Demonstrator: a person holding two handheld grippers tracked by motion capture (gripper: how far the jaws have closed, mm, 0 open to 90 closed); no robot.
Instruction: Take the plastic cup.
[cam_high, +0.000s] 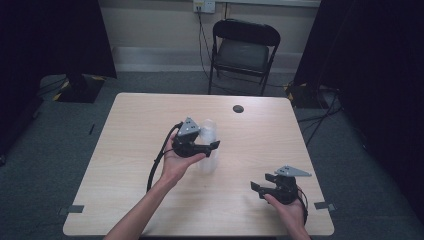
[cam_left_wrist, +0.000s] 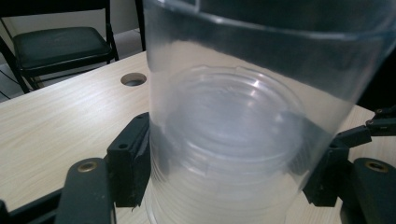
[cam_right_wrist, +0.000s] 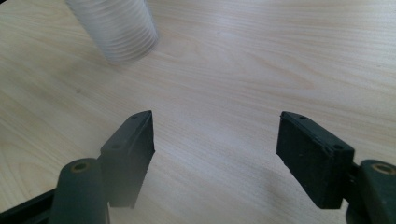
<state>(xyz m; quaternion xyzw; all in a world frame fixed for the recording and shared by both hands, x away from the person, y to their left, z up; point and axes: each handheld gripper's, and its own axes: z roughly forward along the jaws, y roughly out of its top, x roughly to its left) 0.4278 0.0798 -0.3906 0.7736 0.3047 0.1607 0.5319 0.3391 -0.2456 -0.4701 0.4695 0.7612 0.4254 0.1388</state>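
A clear plastic cup (cam_high: 208, 131), or a stack of such cups, stands upright near the middle of the wooden table (cam_high: 135, 130). My left gripper (cam_high: 213, 146) reaches it from the left, and in the left gripper view its two black pads (cam_left_wrist: 133, 158) press against the cup's (cam_left_wrist: 233, 116) lower wall on both sides. My right gripper (cam_high: 263, 183) rests near the table's front right, apart from the cup, with its jaws wide open and nothing between them (cam_right_wrist: 215, 149). The right gripper view has the ribbed cup (cam_right_wrist: 119, 28) at its top left.
A round dark cable hole (cam_high: 238, 108) sits in the table's far side, also in the left gripper view (cam_left_wrist: 133, 79). A black folding chair (cam_high: 243, 47) stands beyond the far edge. Dark curtains hang at both sides.
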